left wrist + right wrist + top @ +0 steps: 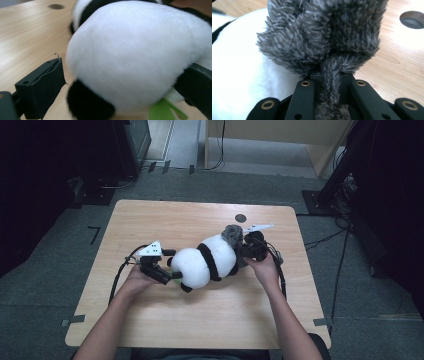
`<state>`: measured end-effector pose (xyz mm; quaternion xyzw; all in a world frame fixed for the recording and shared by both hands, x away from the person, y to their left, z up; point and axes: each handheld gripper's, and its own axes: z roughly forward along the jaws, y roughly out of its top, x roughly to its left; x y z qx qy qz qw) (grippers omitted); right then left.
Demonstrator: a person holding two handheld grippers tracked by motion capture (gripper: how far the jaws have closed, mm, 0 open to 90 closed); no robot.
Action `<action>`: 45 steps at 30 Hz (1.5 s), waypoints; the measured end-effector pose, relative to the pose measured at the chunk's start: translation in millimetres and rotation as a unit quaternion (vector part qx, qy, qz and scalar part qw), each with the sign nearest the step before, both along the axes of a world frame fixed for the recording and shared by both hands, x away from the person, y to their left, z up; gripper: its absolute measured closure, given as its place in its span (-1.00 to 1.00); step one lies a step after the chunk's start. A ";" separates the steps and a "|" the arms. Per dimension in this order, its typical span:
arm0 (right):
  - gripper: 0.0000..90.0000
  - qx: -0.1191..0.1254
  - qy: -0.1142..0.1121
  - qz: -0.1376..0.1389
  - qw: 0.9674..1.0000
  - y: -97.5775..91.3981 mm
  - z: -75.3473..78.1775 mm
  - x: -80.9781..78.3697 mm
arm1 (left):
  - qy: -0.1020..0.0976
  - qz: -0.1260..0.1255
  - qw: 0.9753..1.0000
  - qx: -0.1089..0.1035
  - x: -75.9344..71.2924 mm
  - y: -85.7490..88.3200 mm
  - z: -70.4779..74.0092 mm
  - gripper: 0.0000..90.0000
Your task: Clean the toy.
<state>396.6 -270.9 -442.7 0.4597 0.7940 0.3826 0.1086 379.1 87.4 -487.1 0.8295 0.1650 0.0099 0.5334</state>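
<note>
A plush panda (207, 262) lies on its side in the middle of the wooden table (165, 217). My left gripper (172, 266) is at its white rear end (140, 55), jaws wide apart on either side of the body; the left pad stands just clear of the fur, so it is open. A green felt leaf (162, 111) hangs under the plush by the right jaw. At the panda's other end, my right gripper (245, 247) is shut on a tuft of grey fur (324, 32), a strand of it pinched between the pads (331, 77).
A round hole (240, 218) is cut in the tabletop just beyond the grey fur. Both grippers' cables trail back over the table beside the forearms. Dark stands and cables sit on the floor around the table.
</note>
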 end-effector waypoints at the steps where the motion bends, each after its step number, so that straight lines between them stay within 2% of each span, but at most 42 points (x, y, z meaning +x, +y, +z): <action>1: 0.80 -0.001 -0.003 -0.002 1.000 1.3 0.9 -0.7 | 0.001 -0.016 1.000 -0.003 -2.6 -3.6 0.8 -1.00; 2: 0.80 0.003 -0.005 -0.001 1.000 2.2 1.8 -1.3 | 0.004 -0.029 1.000 -0.007 -4.9 -7.4 1.6 -1.00; 6: 0.80 0.007 -0.017 -0.001 1.000 5.7 5.8 -3.3 | 0.005 -0.047 0.999 -0.004 -11.1 -17.7 4.5 -1.00; 9: 0.80 0.006 -0.020 -0.007 1.000 6.0 7.9 -4.4 | 0.003 -0.066 0.998 0.012 -16.4 -26.7 1.5 -0.98; 11: 0.80 0.007 -0.019 -0.010 1.000 5.6 7.7 -4.3 | 0.001 -0.071 0.997 0.020 -17.9 -29.6 0.0 -0.85; 12: 0.80 0.008 -0.018 -0.012 1.000 5.1 7.6 -3.9 | 0.002 -0.075 0.997 0.024 -19.1 -32.1 -1.5 -0.85; 14: 0.80 0.010 -0.023 -0.014 1.000 3.8 9.1 -4.3 | 0.002 -0.083 0.996 0.028 -20.7 -34.5 -1.5 -0.65; 16: 0.80 0.013 -0.028 -0.015 0.999 2.3 11.5 -4.9 | 0.002 -0.082 0.996 0.029 -21.3 -34.8 -0.7 -0.45; 17: 0.80 0.013 -0.028 -0.015 0.999 2.3 11.5 -4.9 | 0.002 -0.082 0.996 0.032 -22.0 -34.9 0.3 -0.45; 18: 0.80 0.014 -0.031 -0.017 0.999 1.1 13.3 -5.1 | 0.003 -0.075 0.997 0.034 -24.3 -35.2 2.9 -0.27; 19: 0.80 0.014 -0.031 -0.017 0.999 1.1 13.3 -5.1 | 0.003 -0.075 0.997 0.034 -24.3 -35.2 2.9 -0.20; 20: 0.78 0.007 -0.036 -0.022 0.999 -0.5 13.9 -4.7 | -0.007 -0.067 0.997 0.033 -27.6 -35.1 6.1 -0.15; 22: 0.77 0.008 -0.034 -0.029 0.999 -6.3 14.0 -3.7 | -0.014 -0.063 0.997 0.032 -30.0 -34.7 10.2 -0.05; 25: 0.76 0.014 -0.031 -0.038 0.999 -14.8 13.7 -3.0 | -0.016 -0.056 0.998 0.032 -31.3 -34.2 14.5 0.03; 27: 0.75 0.020 -0.034 -0.054 0.998 -27.7 16.2 -3.7 | -0.021 -0.035 0.999 0.022 -31.7 -30.3 21.3 0.04; 29: 0.75 0.027 -0.038 -0.056 0.997 -32.1 18.1 -4.3 | -0.020 -0.028 0.999 0.016 -31.1 -28.1 23.6 0.03; 30: 0.75 0.042 -0.042 -0.061 0.996 -38.3 23.0 -6.6 | -0.028 -0.008 1.000 0.004 -30.1 -23.8 27.9 0.03; 32: 0.75 0.053 -0.045 -0.057 0.996 -40.6 26.9 -8.8 | -0.035 0.010 0.999 -0.005 -27.9 -20.5 31.4 0.02; 33: 0.75 0.053 -0.045 -0.057 0.996 -40.6 26.9 -8.8 | -0.035 0.010 0.999 -0.005 -27.9 -20.5 31.4 0.01; 34: 0.75 0.053 -0.046 -0.053 0.996 -39.9 29.9 -10.6 | -0.022 0.036 0.999 -0.018 -23.5 -17.6 32.1 0.01; 35: 0.75 0.053 -0.046 -0.053 0.996 -39.9 29.9 -10.6 | -0.022 0.036 0.999 -0.018 -23.5 -17.6 32.1 0.01; 36: 0.74 0.052 -0.047 -0.049 0.996 -38.3 32.9 -13.0 | -0.005 0.063 0.998 -0.025 -19.8 -14.9 31.6 0.00; 37: 0.74 0.053 -0.049 -0.047 0.996 -37.4 34.5 -14.5 | -0.005 0.063 0.998 -0.025 -19.8 -14.9 31.6 0.00; 40: 0.73 0.060 -0.052 -0.041 0.996 -35.7 38.0 -17.7 | 0.014 0.097 0.995 -0.026 -16.4 -12.2 29.8 -0.01; 41: 0.73 0.069 -0.056 -0.032 0.996 -32.6 41.4 -20.5 | 0.024 0.109 0.993 -0.025 -14.9 -11.1 29.2 -0.01; 43: 0.72 0.077 -0.054 -0.021 0.995 -27.6 45.1 -22.7 | 0.028 0.114 0.993 -0.023 -14.7 -10.8 29.6 -0.02; 44: 0.72 0.080 -0.055 -0.015 0.995 -24.6 47.0 -23.9 | 0.027 0.128 0.991 -0.021 -15.5 -12.2 30.9 -0.02; 45: 0.72 0.080 -0.055 -0.015 0.995 -24.6 47.0 -23.9 | 0.027 0.128 0.991 -0.021 -15.5 -12.2 30.9 -0.02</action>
